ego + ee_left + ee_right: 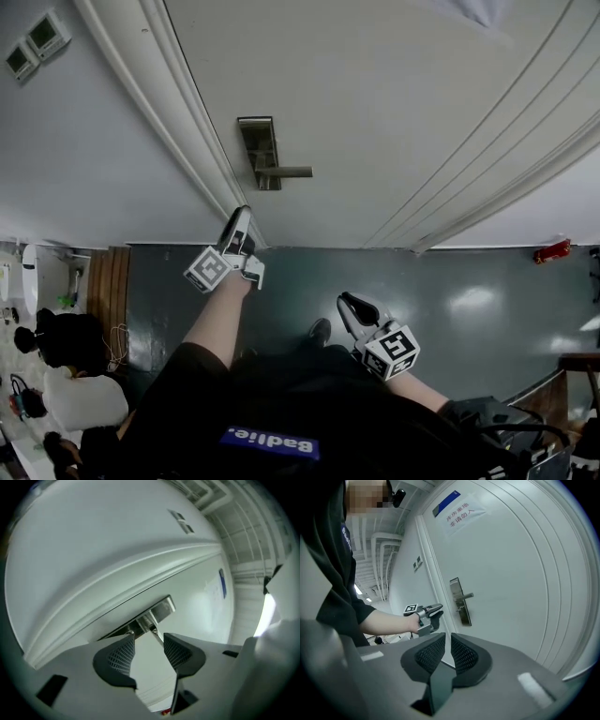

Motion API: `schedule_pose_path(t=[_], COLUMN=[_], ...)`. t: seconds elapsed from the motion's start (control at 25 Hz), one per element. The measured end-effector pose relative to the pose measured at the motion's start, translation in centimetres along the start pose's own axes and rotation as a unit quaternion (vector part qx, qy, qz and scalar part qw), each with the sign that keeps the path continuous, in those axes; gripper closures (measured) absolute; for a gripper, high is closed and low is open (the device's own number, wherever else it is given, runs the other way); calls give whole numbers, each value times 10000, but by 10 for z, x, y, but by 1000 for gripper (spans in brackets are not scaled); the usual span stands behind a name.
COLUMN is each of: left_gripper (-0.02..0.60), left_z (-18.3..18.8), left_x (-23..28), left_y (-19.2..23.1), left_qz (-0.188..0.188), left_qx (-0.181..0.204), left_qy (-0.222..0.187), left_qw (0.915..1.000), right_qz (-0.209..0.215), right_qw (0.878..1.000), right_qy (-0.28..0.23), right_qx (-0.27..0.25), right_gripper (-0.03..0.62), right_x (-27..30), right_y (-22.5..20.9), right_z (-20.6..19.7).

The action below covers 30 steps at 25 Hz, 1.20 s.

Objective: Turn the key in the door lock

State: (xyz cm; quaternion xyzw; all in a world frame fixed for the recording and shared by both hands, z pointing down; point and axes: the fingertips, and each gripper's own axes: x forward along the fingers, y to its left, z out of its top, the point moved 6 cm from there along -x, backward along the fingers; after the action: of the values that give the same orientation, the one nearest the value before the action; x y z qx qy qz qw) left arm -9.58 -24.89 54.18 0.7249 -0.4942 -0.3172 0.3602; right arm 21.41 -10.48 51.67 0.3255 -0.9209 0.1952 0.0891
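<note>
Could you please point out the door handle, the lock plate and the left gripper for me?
door handle [291, 172], head view, middle of the lever.
lock plate [257, 147], head view, plate face above the lever.
left gripper [241, 219], head view, between its fingertips.

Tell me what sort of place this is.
Probably an indoor corridor in an office or institutional building: a closed white door with a metal lever handle and lock plate, a printed notice stuck on it, and wall switches beside the frame.
</note>
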Motion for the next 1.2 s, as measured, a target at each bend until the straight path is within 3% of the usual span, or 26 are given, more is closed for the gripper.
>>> schedule_pose_path(t=[0.16,0.36,0.6,0.76,1.08,1.2], left_gripper=[408,408,408,433,526,557], left_z=[33,41,47,56,35,22], left_x=[-69,-155,-240,-281,-322,-323], left_y=[-34,-68,-108,-137,-194,-210], left_qz=[-172,-508,-1037,-1243,-1754,-1895], left_qx=[1355,2328,2879,3307,3943,4049], left_qy=[360,790,1320,1560,1707,1716], left_qw=[9900,9680,9428,9224,8858,8779], right_qz=[-203,-642,-882,-763,-382,-284], right_qw=[9997,9973,9955,9958,9913,9885], right_qy=[-161,-345,-312,-457,-798,-956], right_qx=[-48,103,150,-211,-978,-1136], right_gripper=[580,580,580,580,582,582], right_x=[6,20,35,29,0,-14], right_y=[38,108,197,243,272,276], right_z=[-1,-15,-41,-32,0,8])
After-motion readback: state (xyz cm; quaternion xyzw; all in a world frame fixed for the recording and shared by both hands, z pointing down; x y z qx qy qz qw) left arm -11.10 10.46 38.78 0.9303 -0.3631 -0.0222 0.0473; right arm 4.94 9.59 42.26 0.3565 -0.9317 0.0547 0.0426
